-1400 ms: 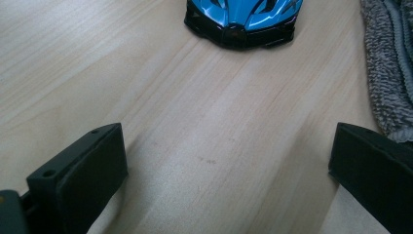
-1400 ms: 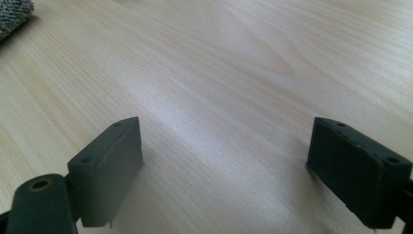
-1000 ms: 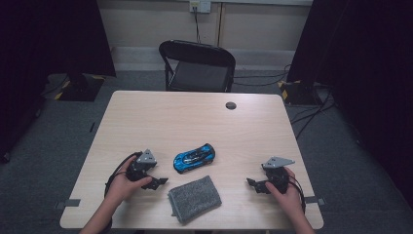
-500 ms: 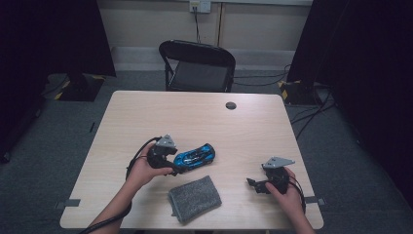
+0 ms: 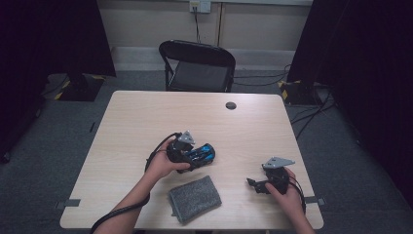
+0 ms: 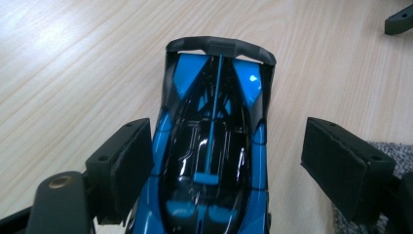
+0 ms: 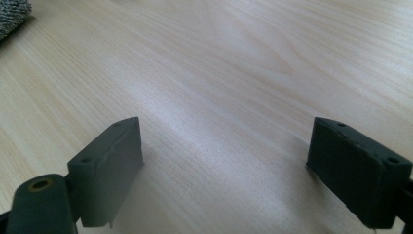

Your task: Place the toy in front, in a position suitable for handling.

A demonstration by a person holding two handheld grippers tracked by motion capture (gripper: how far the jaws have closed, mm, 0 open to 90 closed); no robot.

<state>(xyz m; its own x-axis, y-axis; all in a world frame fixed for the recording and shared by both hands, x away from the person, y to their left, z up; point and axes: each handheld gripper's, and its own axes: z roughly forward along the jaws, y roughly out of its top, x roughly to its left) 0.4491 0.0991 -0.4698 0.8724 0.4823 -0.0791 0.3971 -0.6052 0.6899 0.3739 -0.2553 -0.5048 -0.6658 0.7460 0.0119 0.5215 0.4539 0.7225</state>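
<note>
Toy car [image 5: 200,154], blue and black, sits on the pale wooden table [image 5: 131,122] just below the middle of the high view. I have the left gripper [image 5: 187,158] right over the car's near end there, my left hand [image 5: 160,165] behind it. A grey cloth [image 5: 195,198] lies lower in the frame, near the table's front edge. My right gripper [image 5: 253,185] is at the lower right, well apart from the car, resting low over bare wood. A black folding chair [image 5: 199,66] stands beyond the table at the top.

From the left gripper view, the toy car [image 6: 214,151] runs up the middle of the frame between my two black jaws, its spoiler toward the top. The jaws are spread wide: the left one sits just against the car's flank, the right one stands clear of it, so nothing is gripped. A corner of the cloth [image 6: 389,151] shows at the right edge.

From the right gripper view, the jaws stand wide apart over bare table [image 7: 234,73], holding nothing. The cloth [image 7: 12,14] peeks in at the upper left corner.
</note>
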